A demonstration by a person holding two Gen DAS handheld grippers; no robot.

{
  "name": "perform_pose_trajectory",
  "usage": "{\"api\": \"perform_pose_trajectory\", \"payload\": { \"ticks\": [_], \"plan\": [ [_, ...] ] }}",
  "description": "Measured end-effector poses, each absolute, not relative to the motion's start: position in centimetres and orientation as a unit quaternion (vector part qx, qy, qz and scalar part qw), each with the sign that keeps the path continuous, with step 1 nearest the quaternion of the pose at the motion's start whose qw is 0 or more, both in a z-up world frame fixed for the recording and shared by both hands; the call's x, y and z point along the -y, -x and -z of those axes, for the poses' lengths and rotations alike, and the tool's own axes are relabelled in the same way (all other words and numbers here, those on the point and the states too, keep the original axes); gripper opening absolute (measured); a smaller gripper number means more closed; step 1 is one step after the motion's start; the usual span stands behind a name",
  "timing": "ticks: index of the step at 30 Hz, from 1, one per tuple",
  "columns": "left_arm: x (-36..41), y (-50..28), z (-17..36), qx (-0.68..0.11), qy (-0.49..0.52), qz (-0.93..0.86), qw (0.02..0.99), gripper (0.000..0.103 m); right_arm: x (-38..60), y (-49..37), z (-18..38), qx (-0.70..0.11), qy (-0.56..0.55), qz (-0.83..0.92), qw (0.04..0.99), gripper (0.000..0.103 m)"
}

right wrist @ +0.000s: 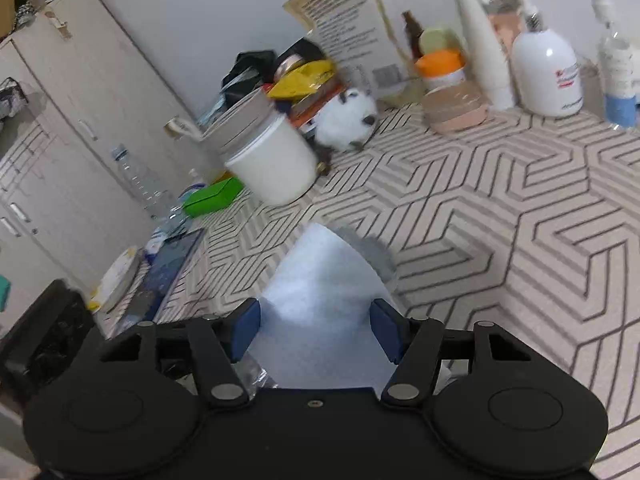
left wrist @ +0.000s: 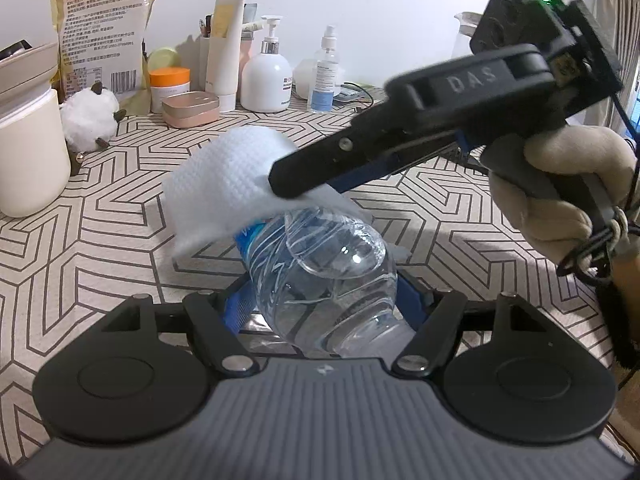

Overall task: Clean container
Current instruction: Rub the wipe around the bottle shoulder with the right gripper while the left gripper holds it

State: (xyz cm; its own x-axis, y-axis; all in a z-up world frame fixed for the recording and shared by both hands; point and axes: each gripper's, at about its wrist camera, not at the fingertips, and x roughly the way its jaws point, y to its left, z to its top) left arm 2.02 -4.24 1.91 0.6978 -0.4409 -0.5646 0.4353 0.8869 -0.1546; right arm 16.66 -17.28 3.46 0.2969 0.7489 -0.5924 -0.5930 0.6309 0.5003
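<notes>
A clear plastic water bottle with a blue label lies between the blue pads of my left gripper, which is shut on it and holds it above the patterned table. My right gripper comes in from the upper right and is shut on a white wipe, pressing it onto the far end of the bottle. In the right wrist view the wipe fills the space between the right gripper's blue pads, and a bit of the clear bottle shows beneath it.
A patterned tablecloth covers the table. At the back stand a white canister, a plush sheep, a pink case, a pump bottle, a spray bottle and a food pouch. Cabinets stand to the left.
</notes>
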Motion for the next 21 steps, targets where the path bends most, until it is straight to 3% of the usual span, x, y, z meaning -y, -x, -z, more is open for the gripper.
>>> {"api": "perform_pose_trajectory", "payload": {
  "ticks": [8, 13, 21],
  "plan": [
    [3.8, -2.2, -1.9, -0.308, 0.008, 0.238, 0.921, 0.072, 17.2, -16.3, -3.4, -0.423, -0.093, -0.422, 0.797, 0.069],
    [4.1, -2.2, -1.9, -0.31, -0.004, 0.227, 0.923, 0.072, 16.3, -13.3, -4.9, -0.403, -0.022, -0.461, 0.79, 0.069],
    [3.9, -2.1, -1.9, -0.309, 0.001, 0.231, 0.922, 0.072, 16.7, -14.2, -4.6, -0.411, -0.046, -0.459, 0.786, 0.071]
  ]
}}
